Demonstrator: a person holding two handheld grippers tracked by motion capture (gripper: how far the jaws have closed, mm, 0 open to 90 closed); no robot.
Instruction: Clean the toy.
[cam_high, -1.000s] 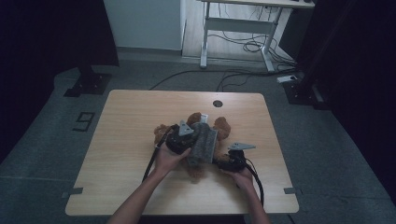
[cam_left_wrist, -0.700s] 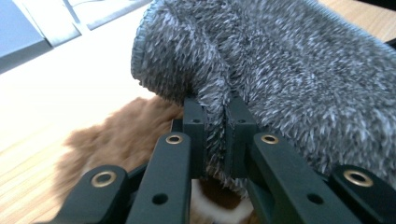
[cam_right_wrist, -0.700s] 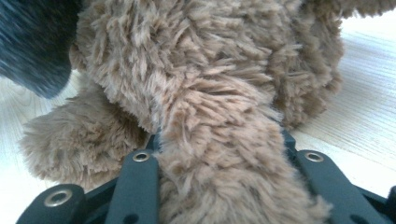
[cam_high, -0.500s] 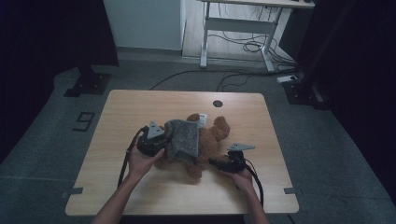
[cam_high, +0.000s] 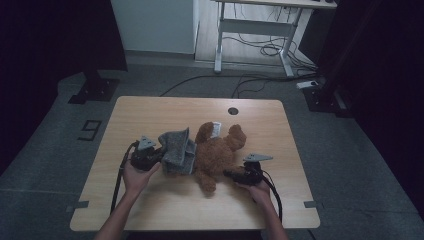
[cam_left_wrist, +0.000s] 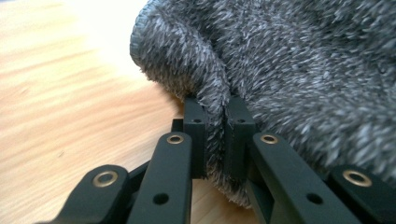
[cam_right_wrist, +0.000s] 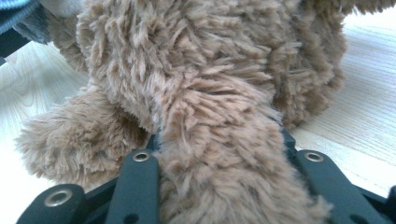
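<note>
A brown teddy bear (cam_high: 218, 152) lies on the wooden table (cam_high: 150, 112), a white tag (cam_high: 216, 129) near its head. A grey knitted garment (cam_high: 177, 150) sits bunched against the bear's left side. My left gripper (cam_high: 160, 156) is shut on the garment's edge; in the left gripper view the pads (cam_left_wrist: 195, 126) pinch a fold of the grey garment (cam_left_wrist: 303, 70) just above the tabletop. My right gripper (cam_high: 232, 174) is shut on one of the bear's limbs; in the right gripper view the brown fur of the bear (cam_right_wrist: 210, 93) bulges between the fingers (cam_right_wrist: 135, 179).
A round cable hole (cam_high: 232, 111) sits near the table's far edge. Cables trail from both grippers toward the front edge. Beyond the table stands a white desk frame (cam_high: 255, 30) with wires on the floor. A "9" marking (cam_high: 89, 130) lies on the floor at left.
My left gripper has moved left across the table with the grey garment, drawing it off the bear's middle to the bear's left side. The right gripper has stayed in place on the bear.
</note>
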